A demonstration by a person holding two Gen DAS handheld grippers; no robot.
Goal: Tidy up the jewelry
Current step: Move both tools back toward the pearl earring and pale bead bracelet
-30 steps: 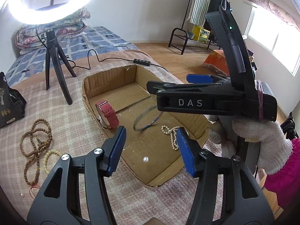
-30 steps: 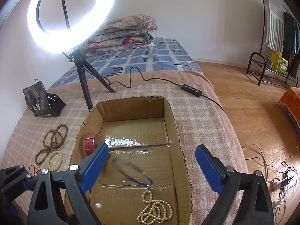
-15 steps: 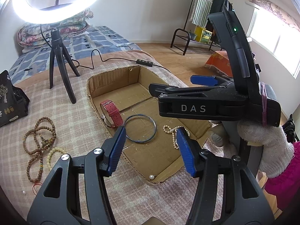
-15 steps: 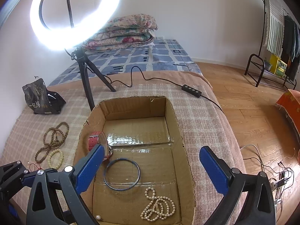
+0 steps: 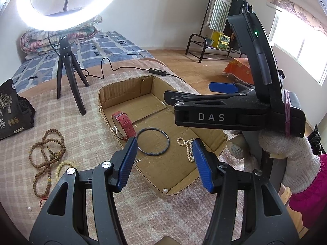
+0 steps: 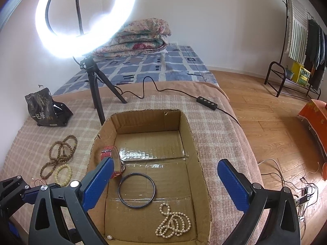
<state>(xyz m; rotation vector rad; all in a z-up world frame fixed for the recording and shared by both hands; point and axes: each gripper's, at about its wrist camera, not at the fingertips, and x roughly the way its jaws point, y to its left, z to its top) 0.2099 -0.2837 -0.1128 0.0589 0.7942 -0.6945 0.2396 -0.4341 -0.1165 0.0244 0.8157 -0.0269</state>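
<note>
Both grippers hang over the cardboard box (image 6: 190,140) with nothing in their jaws: the left gripper (image 5: 163,163) stands half apart, the right gripper (image 6: 165,181) wide apart. On the box floor the dark bangle (image 6: 136,190) lies flat, the red watch (image 6: 108,153) at its 11 o'clock, the pearl necklace (image 6: 174,222) at its 5 o'clock.

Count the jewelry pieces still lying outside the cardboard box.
2: brown bead strand and cream bead bracelet, side by side on the blanket left of the box. Others may be hidden.
</note>
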